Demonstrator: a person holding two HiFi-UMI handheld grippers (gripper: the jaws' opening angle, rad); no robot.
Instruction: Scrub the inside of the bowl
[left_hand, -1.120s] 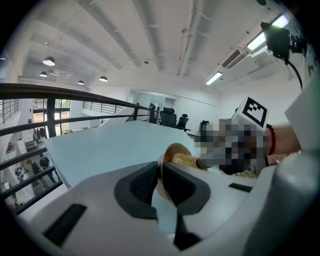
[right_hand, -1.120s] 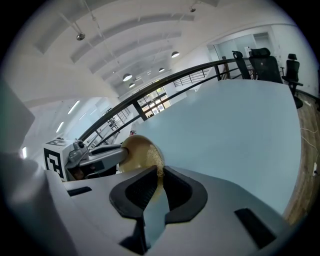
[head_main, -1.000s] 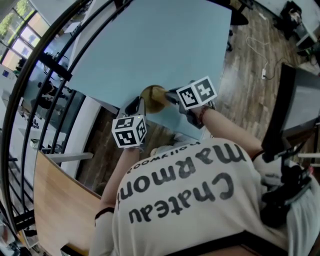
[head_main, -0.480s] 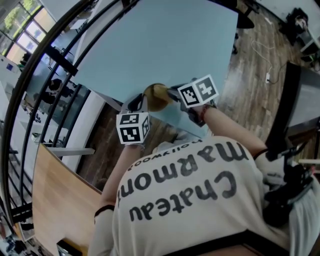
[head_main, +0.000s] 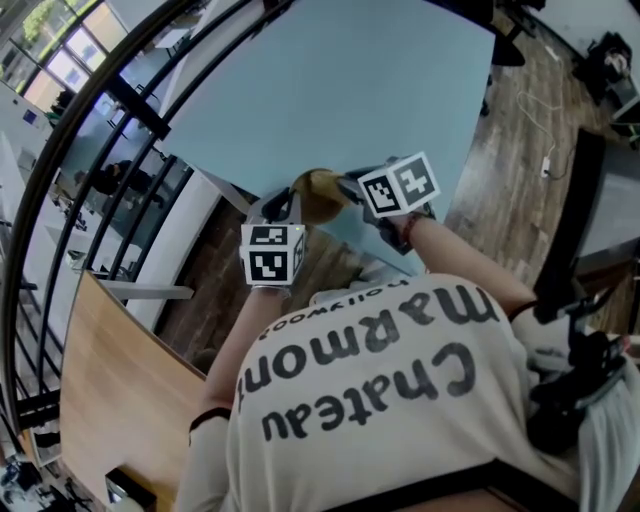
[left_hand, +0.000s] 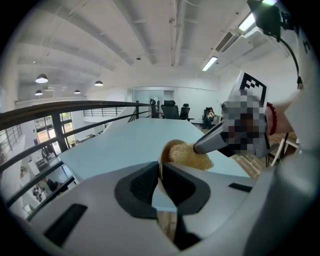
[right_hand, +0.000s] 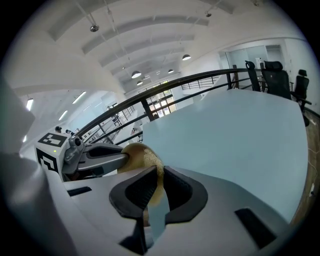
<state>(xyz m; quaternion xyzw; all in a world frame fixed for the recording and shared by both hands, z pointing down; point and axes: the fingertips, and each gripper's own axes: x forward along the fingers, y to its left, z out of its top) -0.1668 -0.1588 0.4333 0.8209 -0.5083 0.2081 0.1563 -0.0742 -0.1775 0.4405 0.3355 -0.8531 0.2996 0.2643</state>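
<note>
The left claw (left_hand: 161, 176) is clamped on the rim of a tan rounded bowl (head_main: 314, 194) held over the near edge of the pale blue surface (head_main: 330, 90), the right claw (right_hand: 161, 182) pinching a coarse yellowish sponge (left_hand: 190, 156) inside it, so scrubbing looks under way, not finished.

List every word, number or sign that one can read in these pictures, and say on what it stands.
"Chateau Marmon": on the shirt, upside down, with the end of the word hidden.
"Hollywoo": on the same shirt, small and only barely readable.
The marker cubes carry only black-and-white square patterns, no letters.
</note>
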